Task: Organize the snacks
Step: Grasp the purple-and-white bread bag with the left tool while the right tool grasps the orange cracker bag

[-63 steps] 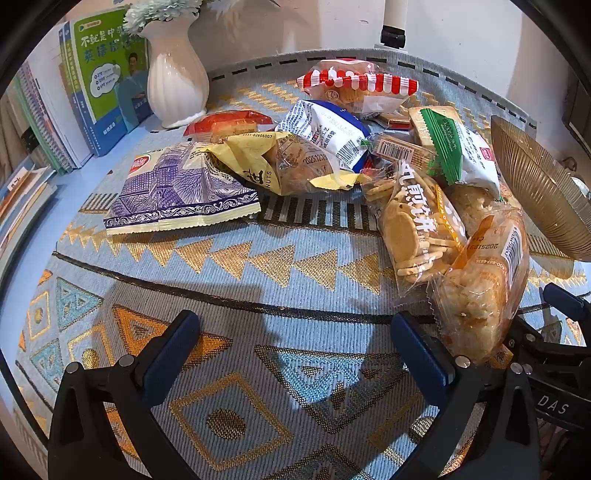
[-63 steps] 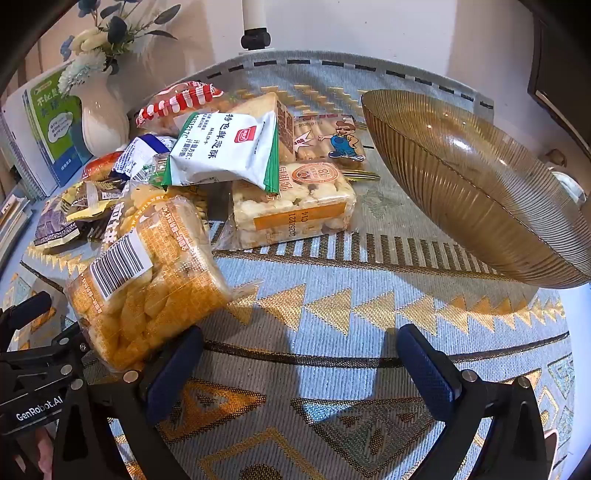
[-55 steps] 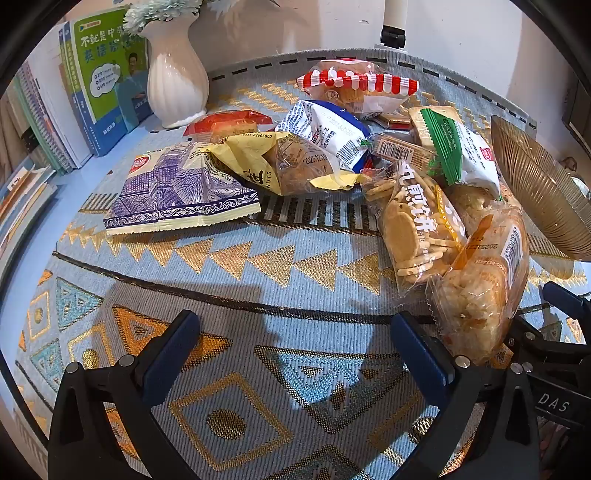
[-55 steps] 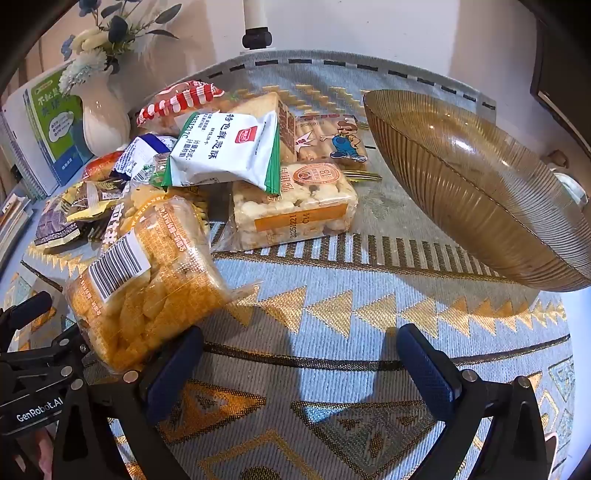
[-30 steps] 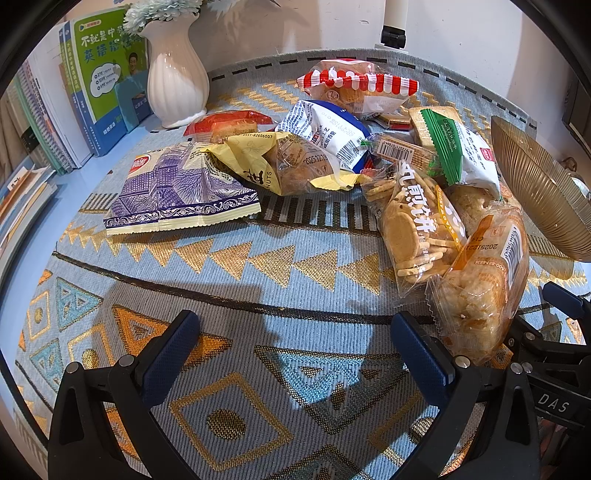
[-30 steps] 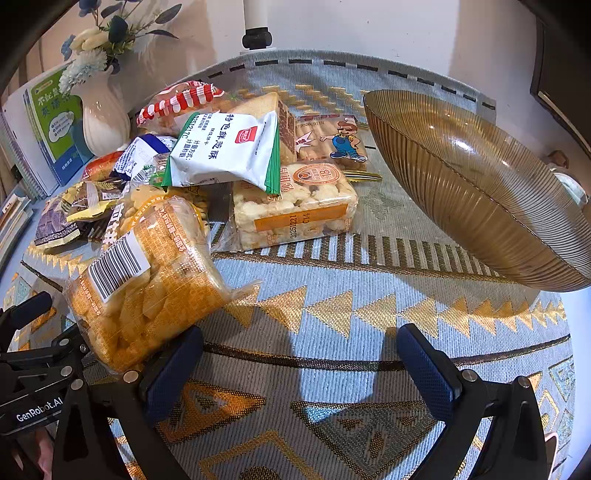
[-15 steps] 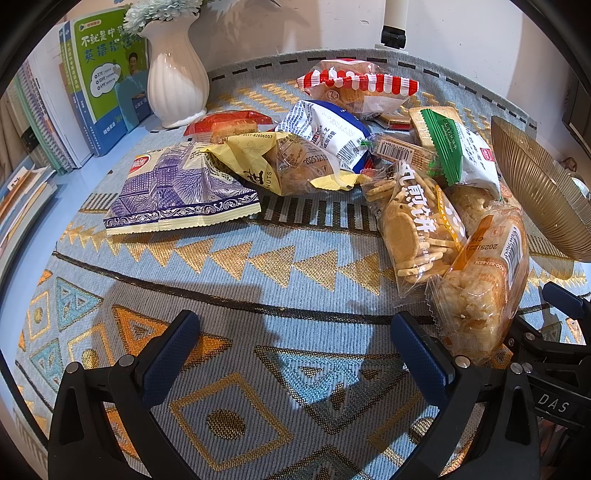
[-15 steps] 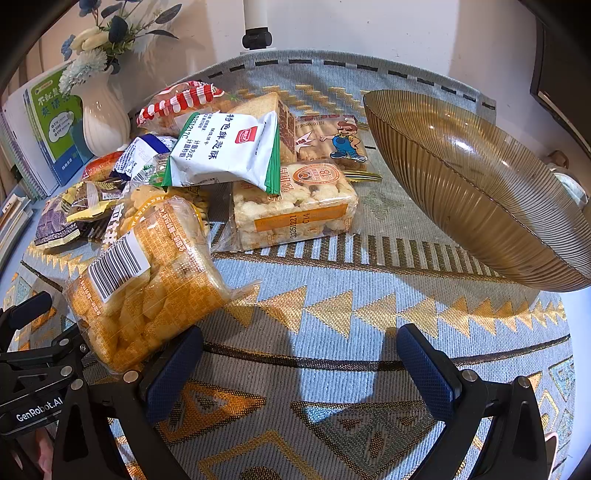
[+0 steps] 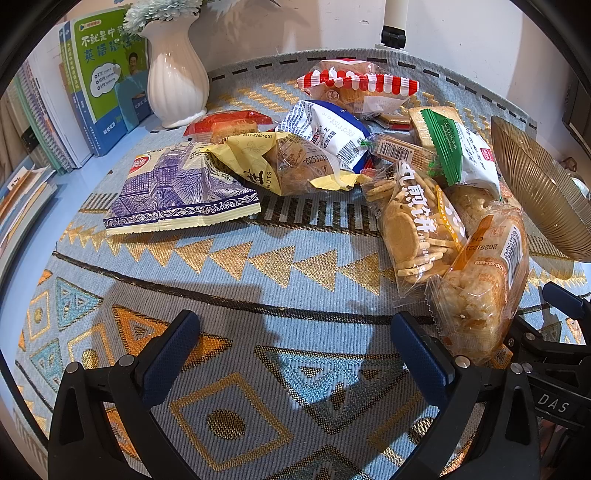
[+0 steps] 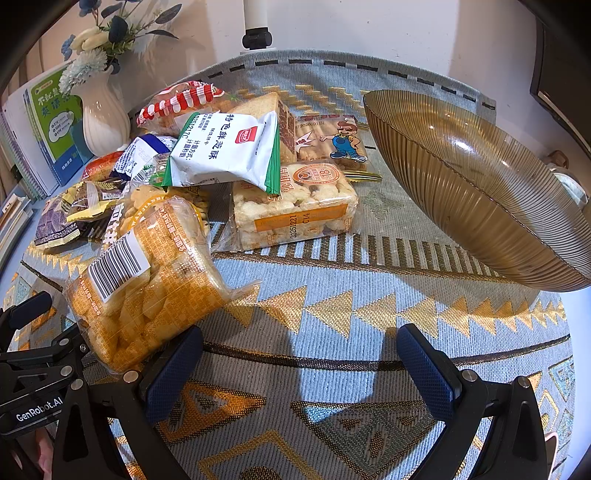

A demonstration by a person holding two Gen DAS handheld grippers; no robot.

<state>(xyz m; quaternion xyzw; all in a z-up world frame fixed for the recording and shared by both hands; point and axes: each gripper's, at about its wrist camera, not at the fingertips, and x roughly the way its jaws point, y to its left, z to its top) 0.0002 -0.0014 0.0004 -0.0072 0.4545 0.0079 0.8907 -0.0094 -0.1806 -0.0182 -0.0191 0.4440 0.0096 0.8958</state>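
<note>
Several snack packets lie in a pile on a patterned cloth (image 9: 258, 258). A purple packet (image 9: 177, 192) and a yellow nut packet (image 9: 273, 166) lie at the left, a round-cracker bag (image 9: 417, 225) and an orange puffed-snack bag (image 9: 480, 291) at the right. That orange bag (image 10: 147, 280) lies by my right gripper's left finger. A white and green packet (image 10: 225, 151) rests on a rice-cake pack (image 10: 295, 206). My left gripper (image 9: 295, 336) and right gripper (image 10: 299, 350) are open and empty, low over the cloth before the pile.
A ribbed amber glass bowl (image 10: 480, 192) stands at the right and also shows in the left wrist view (image 9: 535, 192). A white vase (image 9: 177, 74) and upright books (image 9: 103, 74) stand at the back left. A white post (image 10: 255, 22) stands at the back.
</note>
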